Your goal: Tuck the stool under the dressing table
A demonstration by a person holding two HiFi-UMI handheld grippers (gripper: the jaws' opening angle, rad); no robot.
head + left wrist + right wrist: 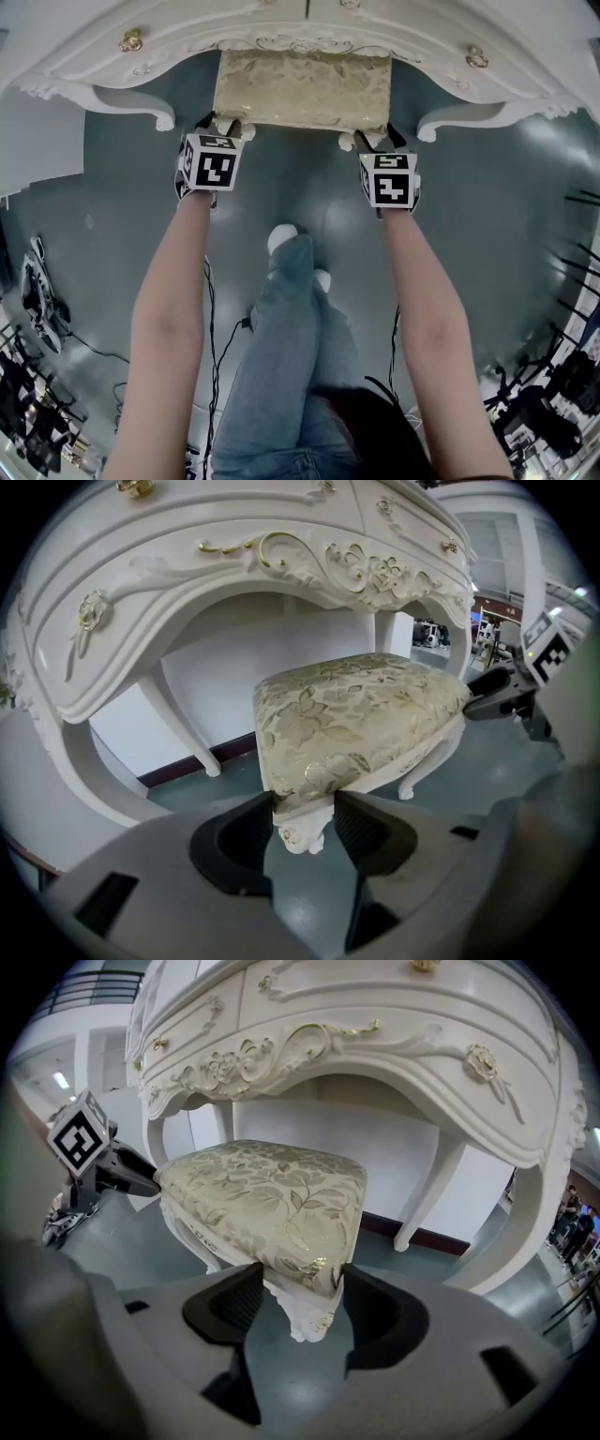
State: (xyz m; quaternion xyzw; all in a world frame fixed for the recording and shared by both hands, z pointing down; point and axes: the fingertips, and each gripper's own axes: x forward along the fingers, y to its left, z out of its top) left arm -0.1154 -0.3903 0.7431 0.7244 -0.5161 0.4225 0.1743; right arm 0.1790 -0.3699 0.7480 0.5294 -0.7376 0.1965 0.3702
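Seat of stool (361,719): woven brocade cloth, cream w/ gold leaf pattern, faint metallic sheen. Its frame (192,1232): carved, smooth cream paint, prob. wood, gilt touches. Same on dressing table (375,1035): cream finish, semi-gloss, carved scrolls picked out in gold. Its knobs (130,41): shiny, gold-coloured, prob. metal. The floor (309,197): grey-green, smooth, soft gloss w/ reflections. Both left gripper (304,803) & right gripper (302,1279): matt grey plastic bodies, black matt inner jaw faces. Their marker cubes (211,164): matt white w/ black print. The jeans (291,366): blue denim, matt.
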